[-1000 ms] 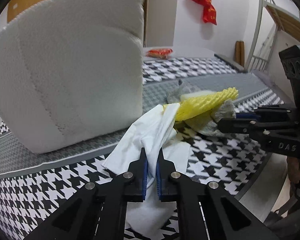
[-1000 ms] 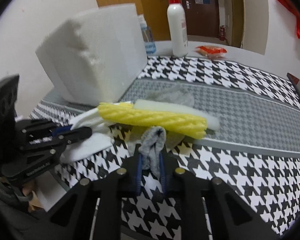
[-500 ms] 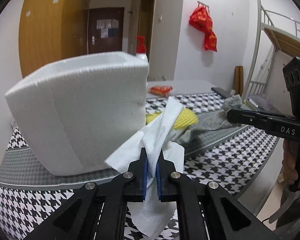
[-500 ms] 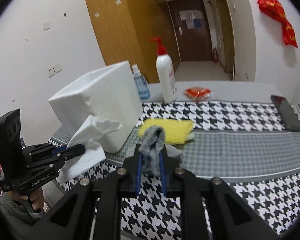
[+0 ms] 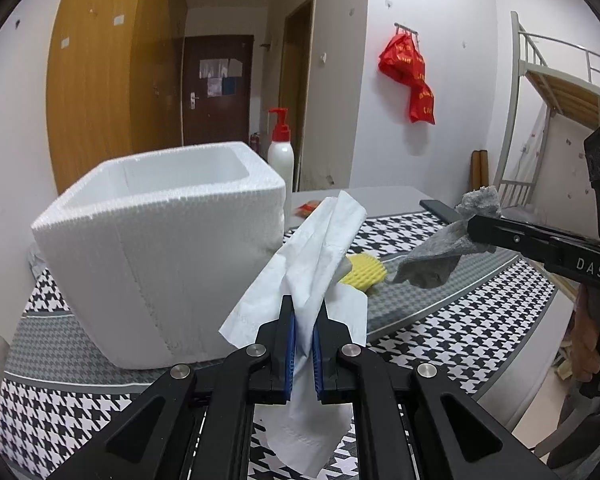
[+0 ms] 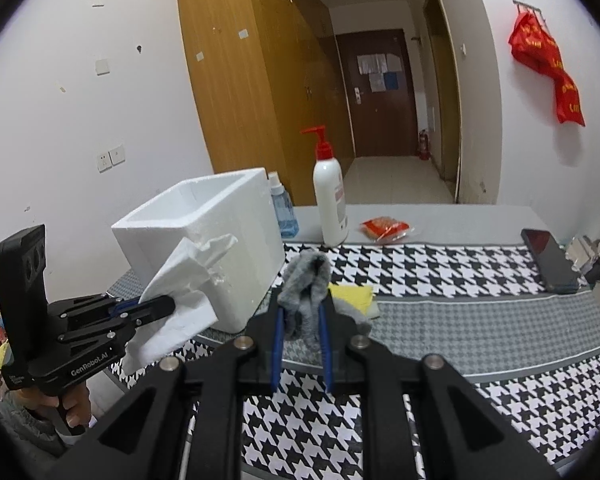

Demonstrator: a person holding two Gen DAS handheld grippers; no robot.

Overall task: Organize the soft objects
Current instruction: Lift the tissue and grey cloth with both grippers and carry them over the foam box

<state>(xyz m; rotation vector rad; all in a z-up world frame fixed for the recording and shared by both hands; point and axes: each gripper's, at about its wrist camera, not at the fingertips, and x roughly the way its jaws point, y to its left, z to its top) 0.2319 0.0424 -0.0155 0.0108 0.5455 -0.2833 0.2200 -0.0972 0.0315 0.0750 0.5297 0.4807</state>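
My left gripper is shut on a white tissue and holds it in the air, in front of the open white foam box. My right gripper is shut on a grey cloth and holds it above the table, right of the box. The cloth and right gripper show at the right of the left wrist view; the tissue and left gripper show at the left of the right wrist view. A yellow foam net lies on the table by the box.
A white pump bottle with a red top, a blue spray bottle and a red snack packet stand at the table's far side. A dark phone lies at the right edge. A bunk bed frame is right.
Both grippers have risen further with the tissue and the grey cloth. The foam box's open top has come into view below them. The yellow net stays on the table.
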